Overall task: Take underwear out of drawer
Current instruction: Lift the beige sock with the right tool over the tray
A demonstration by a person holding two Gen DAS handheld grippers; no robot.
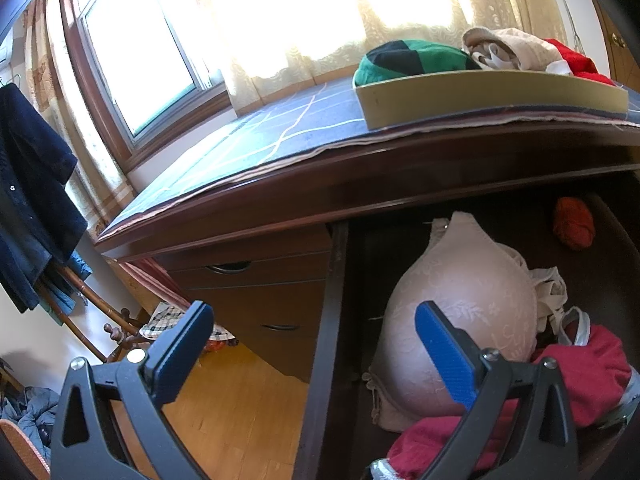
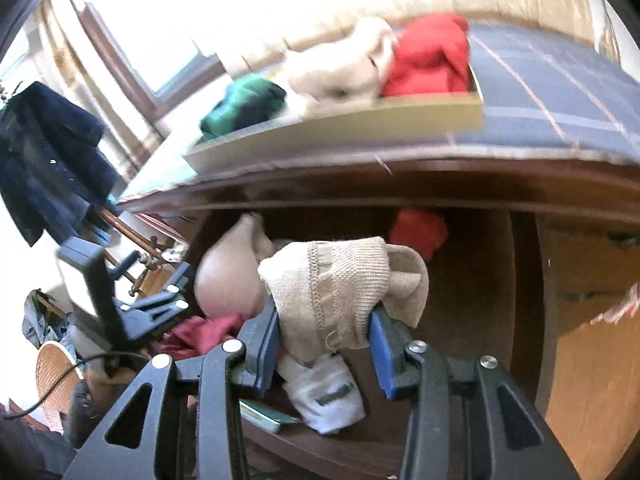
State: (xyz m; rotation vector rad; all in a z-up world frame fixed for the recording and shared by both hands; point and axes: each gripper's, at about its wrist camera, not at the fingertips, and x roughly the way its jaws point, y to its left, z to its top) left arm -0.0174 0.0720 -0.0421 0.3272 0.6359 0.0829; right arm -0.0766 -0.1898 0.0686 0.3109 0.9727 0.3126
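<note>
The right gripper (image 2: 324, 328) is clenching a bunched beige knit piece of underwear (image 2: 340, 292), ribbed and hemmed, above the open drawer (image 2: 524, 280), while the left gripper (image 1: 316, 340) is hovering with its jaws spread and nothing between them. The drawer is holding a beige bra (image 1: 460, 320), dark red garments (image 1: 580, 372), an orange-red bundle (image 1: 573, 222) and what seems, through blur, a white item (image 2: 324, 396). The shallow tray (image 1: 480, 98) on the dresser top is carrying green-and-black, cream and red clothes.

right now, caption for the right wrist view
Right gripper lifts beige knit underwear from the open drawer.
</note>
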